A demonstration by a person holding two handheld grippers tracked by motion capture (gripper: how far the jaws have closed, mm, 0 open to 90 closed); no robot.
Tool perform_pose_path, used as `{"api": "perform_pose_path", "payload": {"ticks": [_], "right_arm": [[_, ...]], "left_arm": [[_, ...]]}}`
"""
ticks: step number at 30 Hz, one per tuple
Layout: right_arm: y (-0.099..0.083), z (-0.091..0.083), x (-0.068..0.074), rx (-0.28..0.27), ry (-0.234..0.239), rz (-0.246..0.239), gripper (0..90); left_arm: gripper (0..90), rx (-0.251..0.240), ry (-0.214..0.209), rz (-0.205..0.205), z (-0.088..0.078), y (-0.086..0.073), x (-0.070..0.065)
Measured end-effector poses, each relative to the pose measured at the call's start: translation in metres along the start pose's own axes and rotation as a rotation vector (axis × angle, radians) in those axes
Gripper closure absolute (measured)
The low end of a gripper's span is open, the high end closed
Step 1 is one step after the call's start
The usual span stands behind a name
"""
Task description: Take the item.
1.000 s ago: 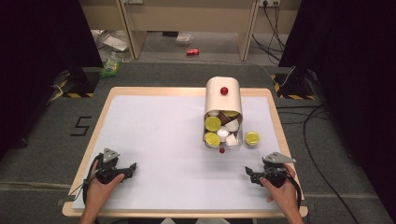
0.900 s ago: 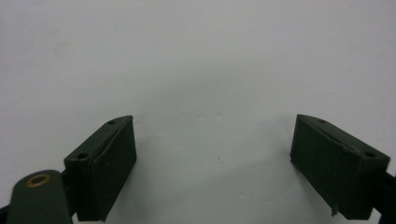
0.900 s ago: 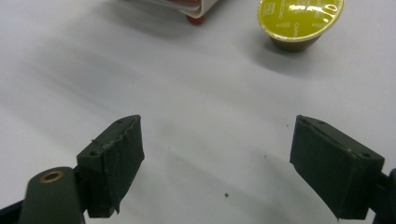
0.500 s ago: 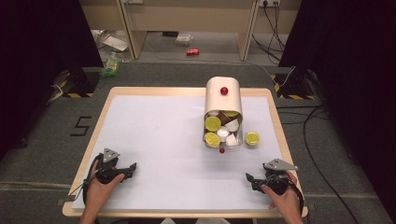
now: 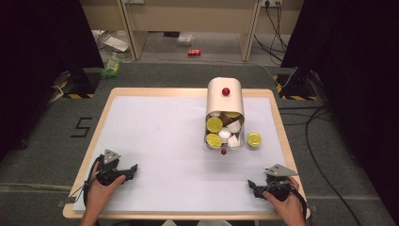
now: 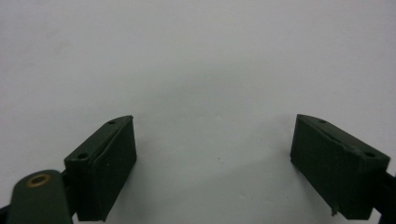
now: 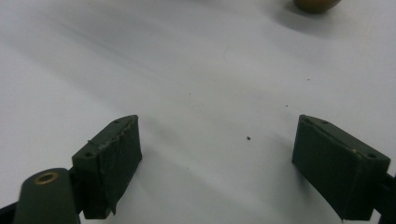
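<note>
Since both hand-held grippers, left (image 5: 133, 167) and right (image 5: 252, 184), rest near, jaws apart and empty, the right's just widened, the small red ball (image 5: 223, 151) by the tipped container (image 5: 225, 100) is best approached slowly.

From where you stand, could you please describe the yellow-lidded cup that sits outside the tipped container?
Start at the cream container lying on its side on the white table, its open mouth facing the person. Just right of that mouth, a small cup with a yellow lid stands alone on the table. The other yellow-lidded cups lie inside the container's mouth.
</note>
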State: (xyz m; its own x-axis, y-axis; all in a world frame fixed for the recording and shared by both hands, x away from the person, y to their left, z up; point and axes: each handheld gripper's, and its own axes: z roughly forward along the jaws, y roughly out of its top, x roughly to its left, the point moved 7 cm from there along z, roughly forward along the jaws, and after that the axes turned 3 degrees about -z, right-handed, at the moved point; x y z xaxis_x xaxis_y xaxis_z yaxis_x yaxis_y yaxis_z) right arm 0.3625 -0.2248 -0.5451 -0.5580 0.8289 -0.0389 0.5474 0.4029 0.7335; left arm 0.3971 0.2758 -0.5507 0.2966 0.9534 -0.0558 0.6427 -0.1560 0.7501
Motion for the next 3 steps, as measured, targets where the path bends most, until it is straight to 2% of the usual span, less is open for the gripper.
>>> {"api": "perform_pose_path", "payload": {"ticks": [3], "right_arm": [[0.0001, 0.0001, 0.0003, 0.002, -0.001, -0.003, 15.9]], "left_arm": [[13.6, 0.0, 0.0, 0.0, 0.0, 0.0, 0.0]]}}
